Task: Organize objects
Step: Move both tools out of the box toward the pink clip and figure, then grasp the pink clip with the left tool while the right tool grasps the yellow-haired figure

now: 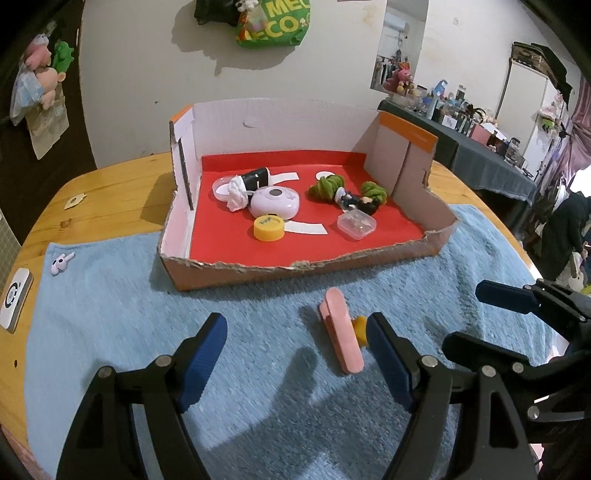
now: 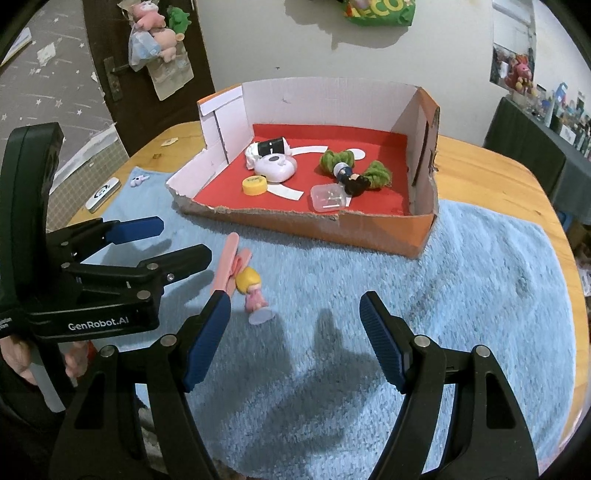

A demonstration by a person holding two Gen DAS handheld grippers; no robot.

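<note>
While most items already lie in the cardboard tray [image 2: 373, 229], the pink hair clip [image 1: 341, 339] and blonde figurine [image 2: 251, 288] lie on the blue towel [image 2: 461, 295]. Left gripper [image 1: 295, 362] and right gripper [image 2: 295, 339] fingers gape wide, empty (pickup pending); next, straddle one and close.

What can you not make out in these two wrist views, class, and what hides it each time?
- Blonde figurine: left wrist view, mostly hidden behind the pink clip and a left gripper finger.
- Clear case contents: both views, too small.
- Yellow cap lettering: both views, too small to read.
- Green bag print: both views, cut by the top edge.
</note>
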